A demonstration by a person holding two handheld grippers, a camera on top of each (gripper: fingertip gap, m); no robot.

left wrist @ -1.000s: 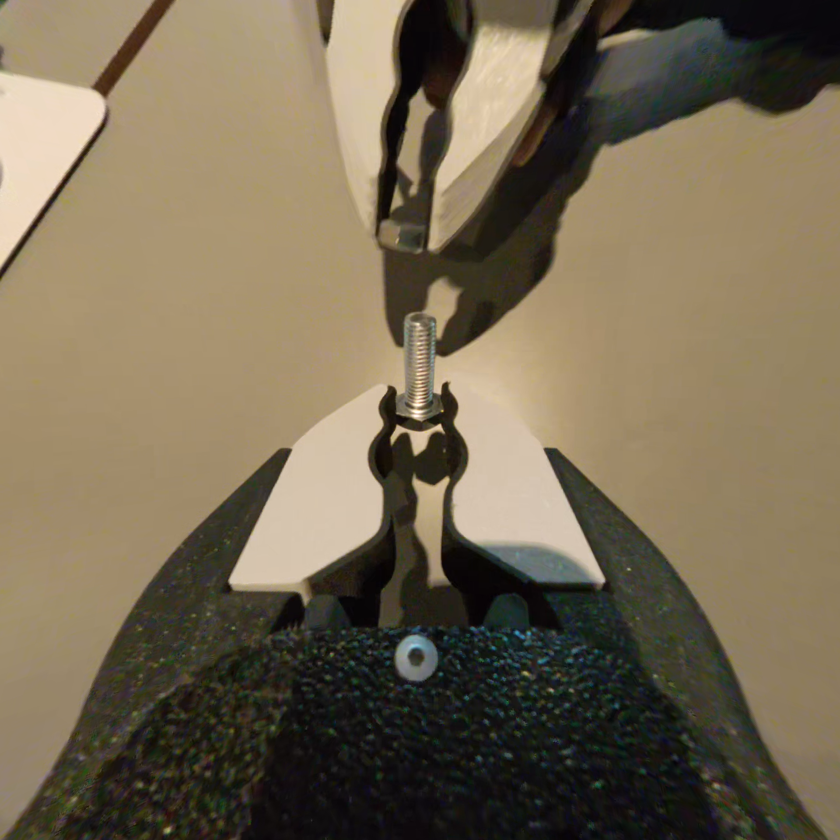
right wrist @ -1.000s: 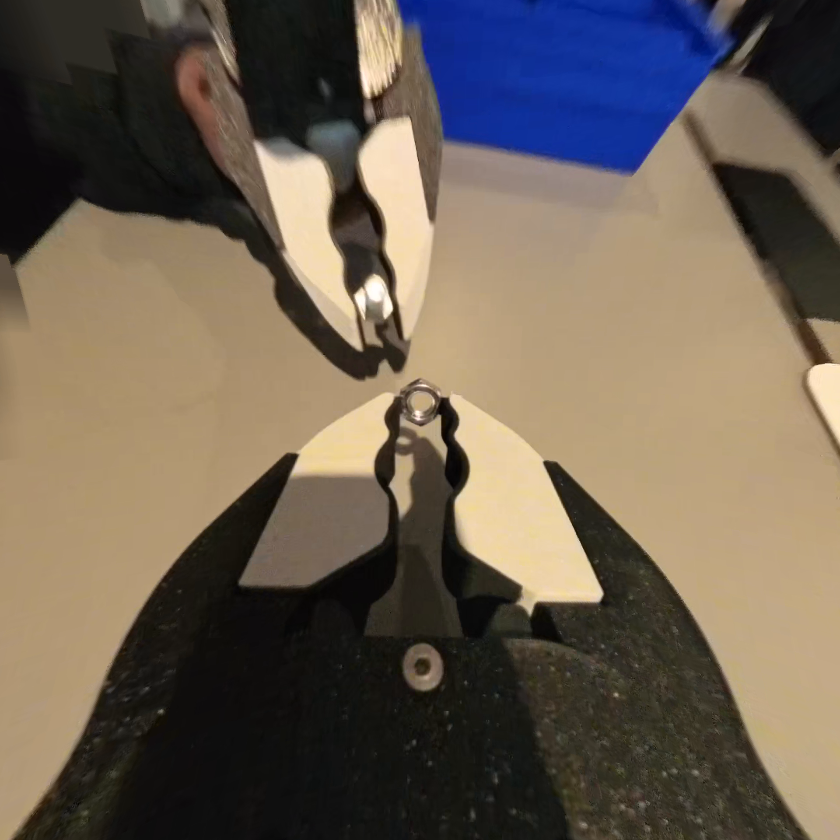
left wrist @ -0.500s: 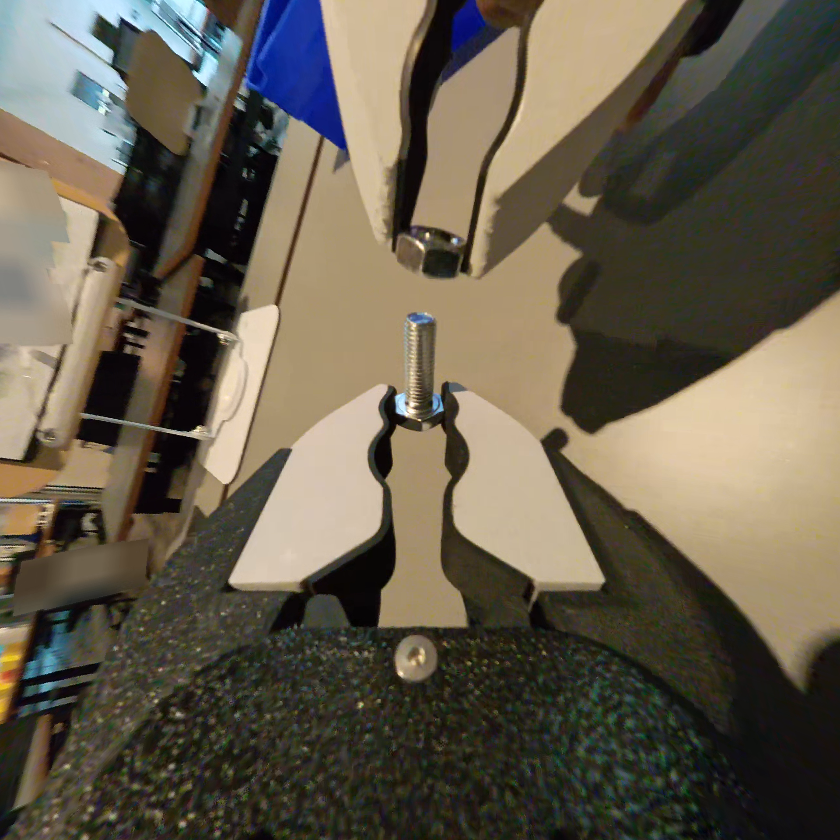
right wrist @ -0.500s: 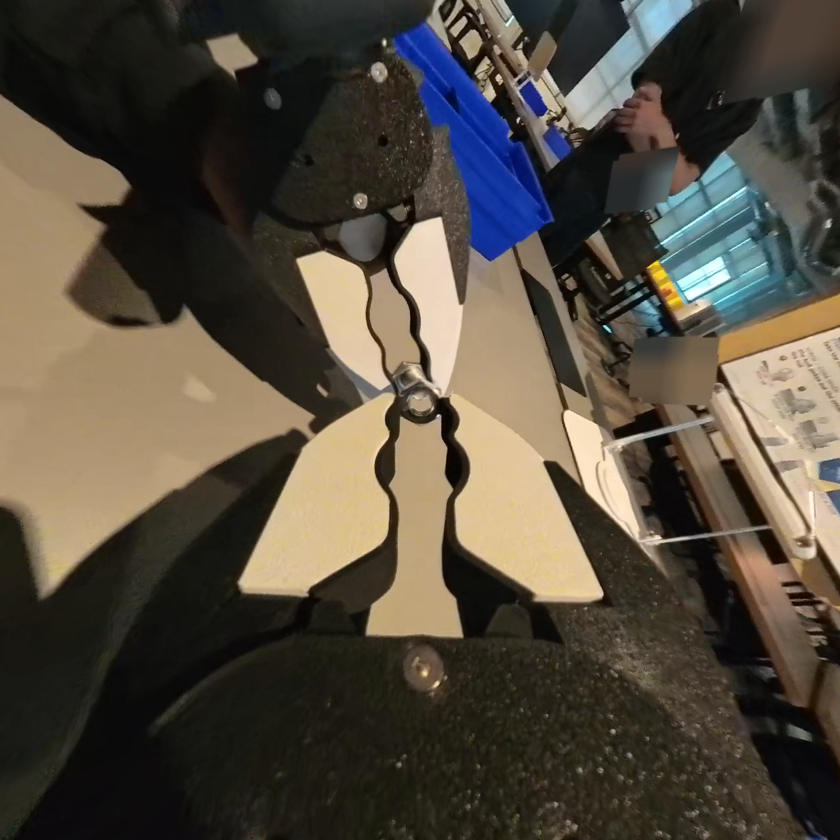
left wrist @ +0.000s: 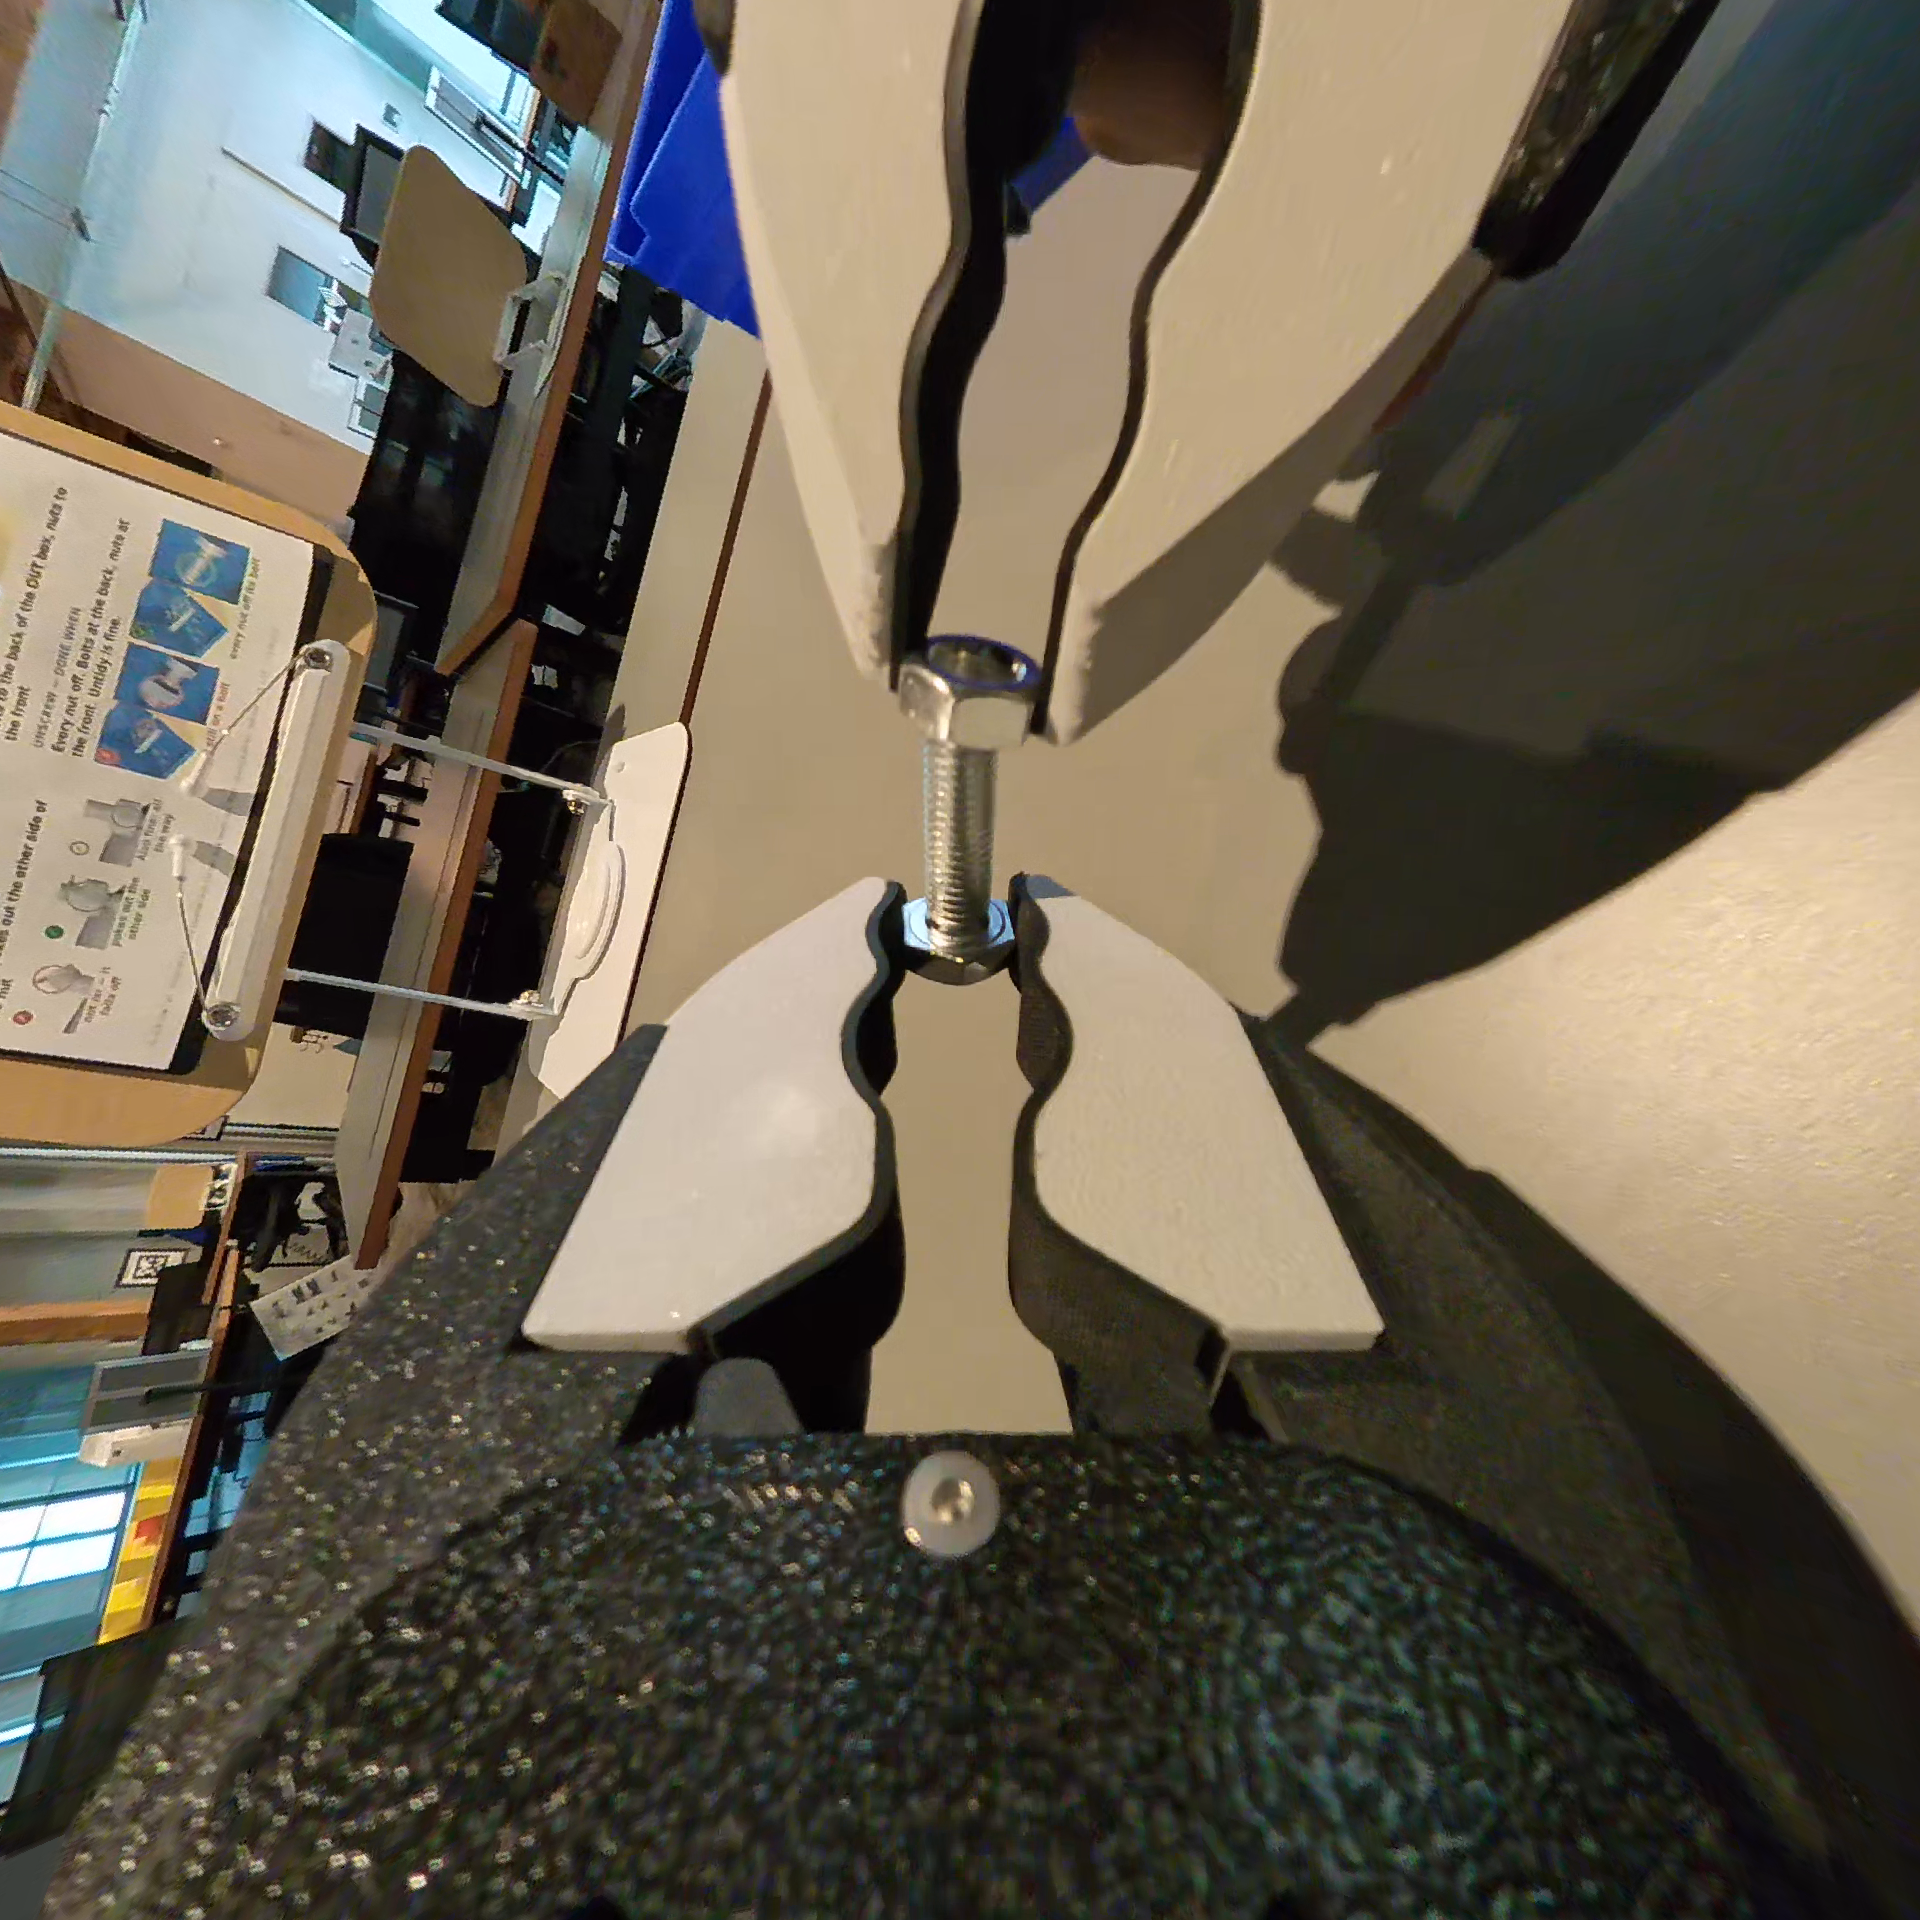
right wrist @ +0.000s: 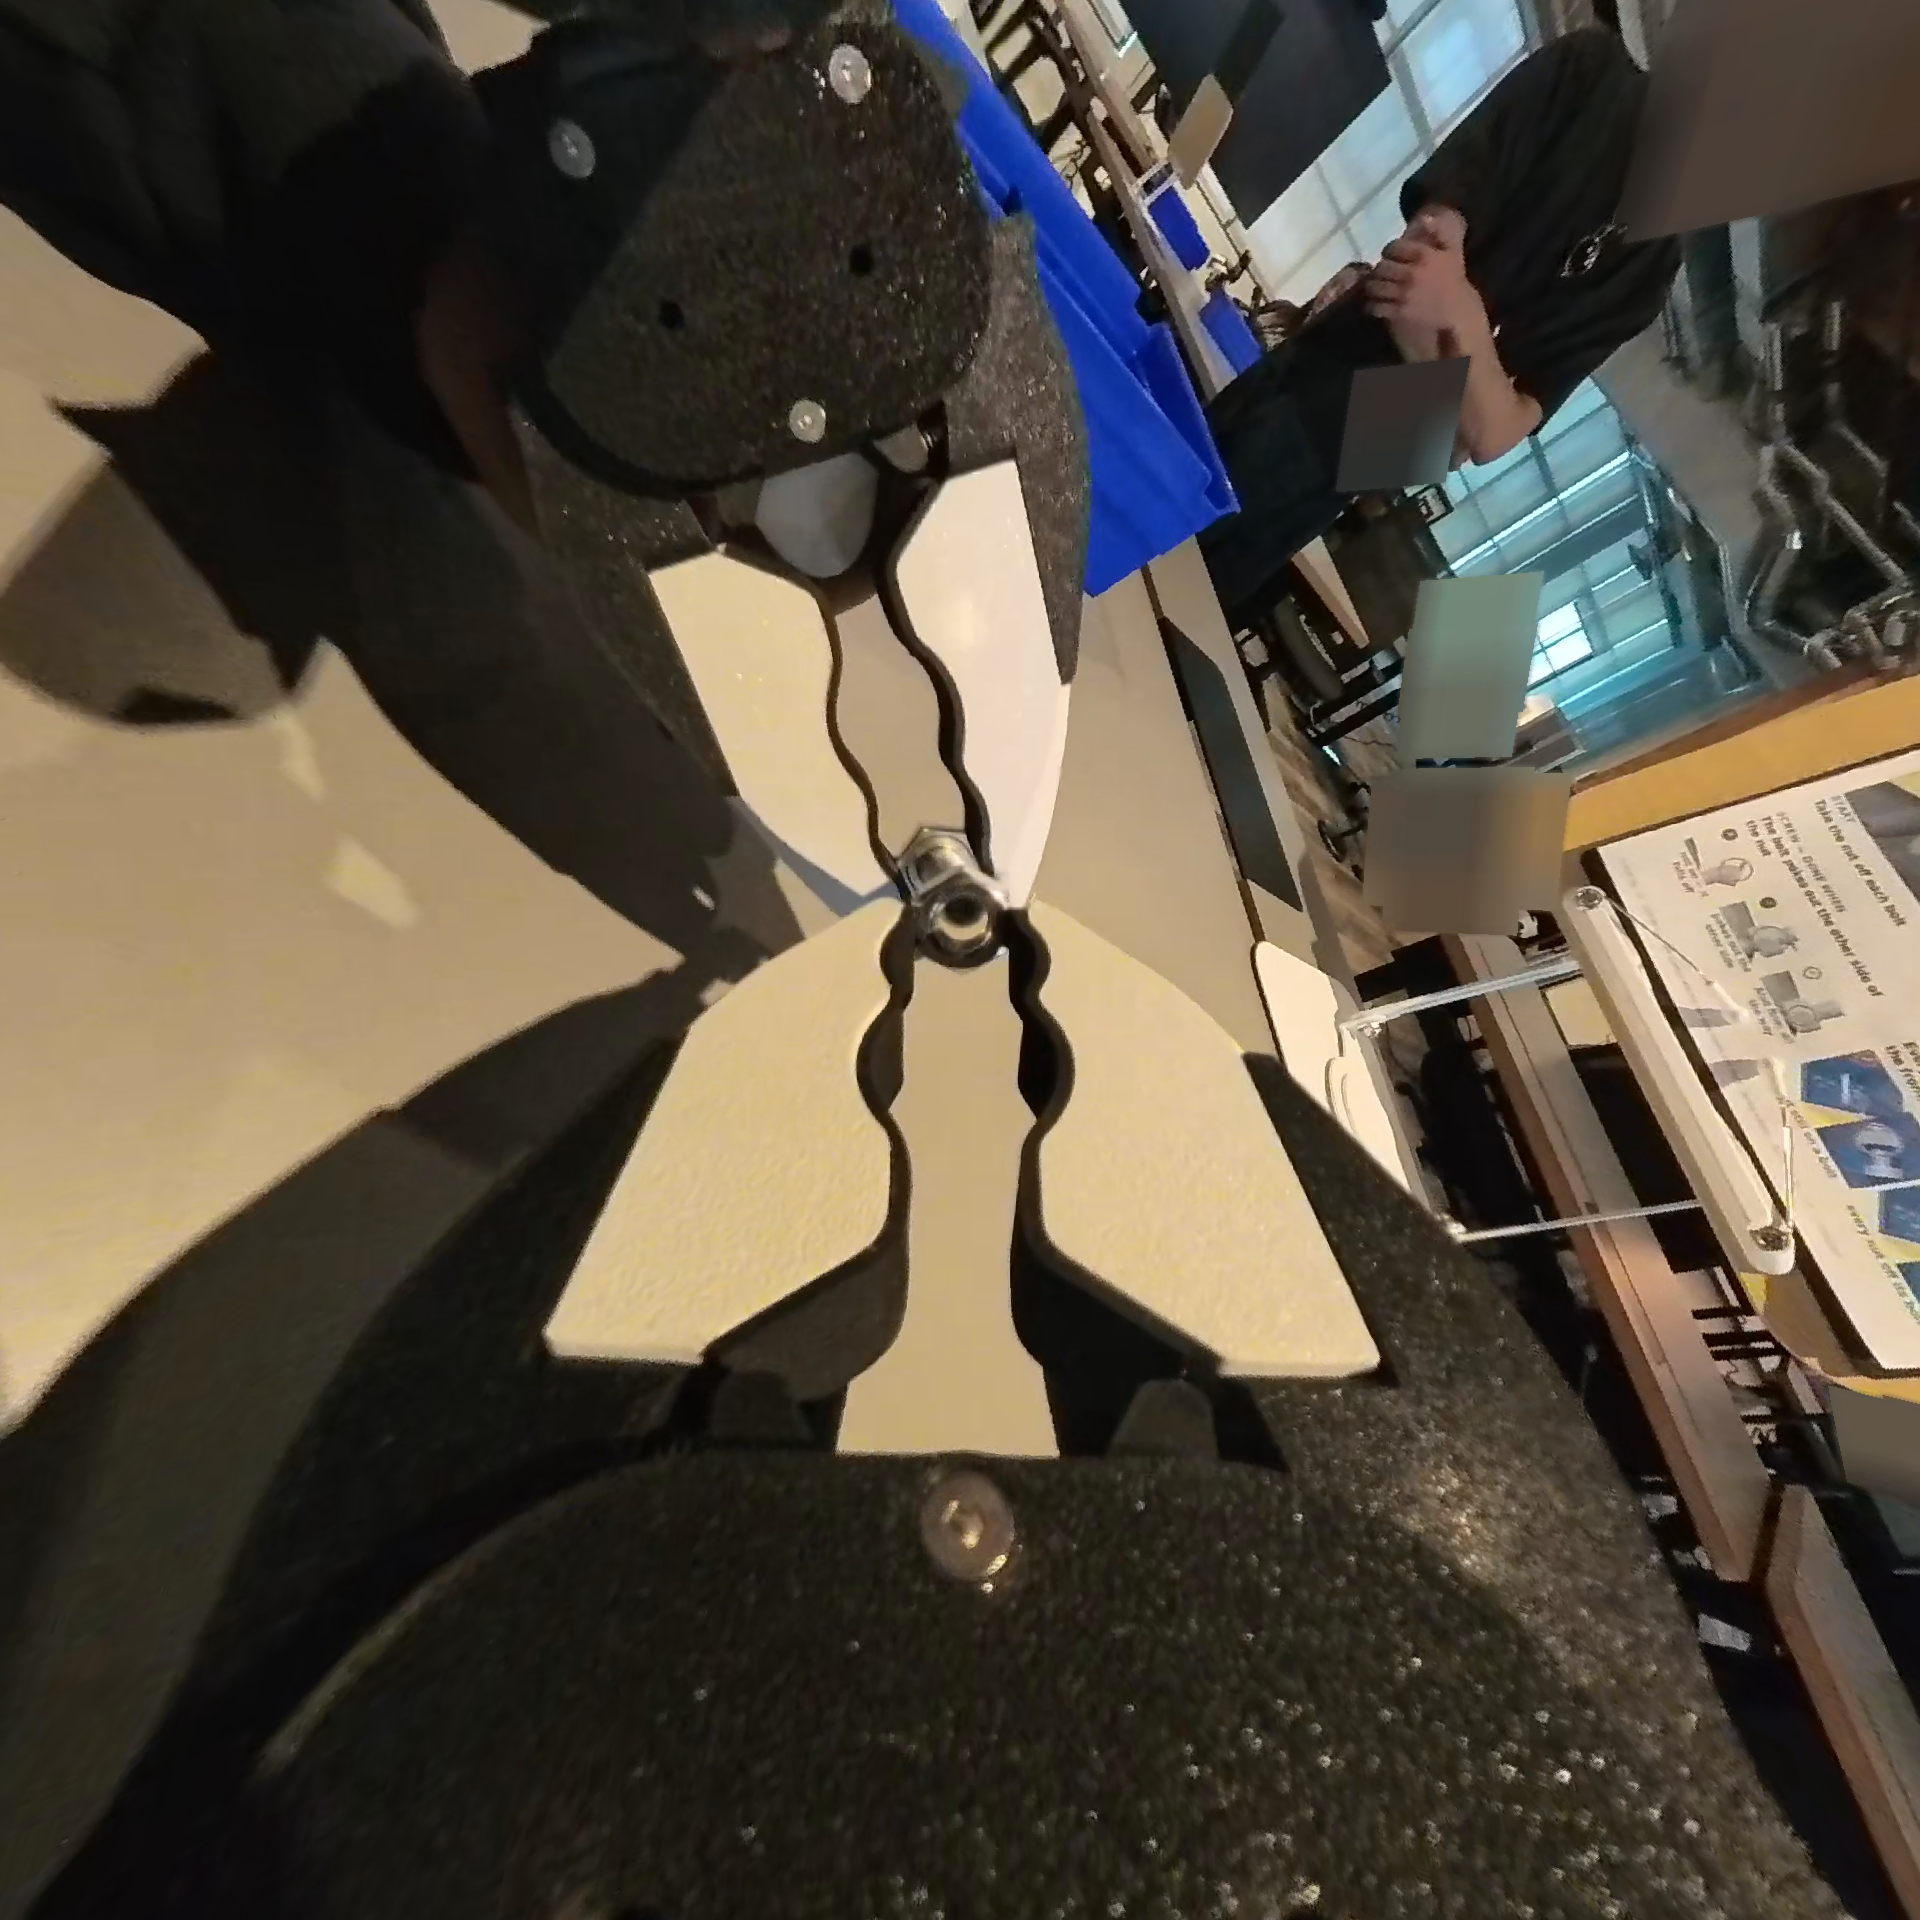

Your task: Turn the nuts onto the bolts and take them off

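Observation:
My left gripper is shut on the hex head of a silver bolt, its threaded shaft pointing away from me. My right gripper comes in from the top of the left wrist view, shut on a silver hex nut that sits on the tip of the bolt. In the right wrist view my right gripper holds the nut end-on, and the left gripper faces it with the bolt mostly hidden behind the nut.
A beige tabletop lies behind both grippers. Blue bins stand at the far edge. An instruction sheet on a clear stand stands beside the table, also in the right wrist view. A person sits farther off. There is about 5 cm between the tips of the two grippers.
The two grippers have closed the gap between them. The nut, apart from the bolt tip before, now sits on it. Both views have tilted up from the table.

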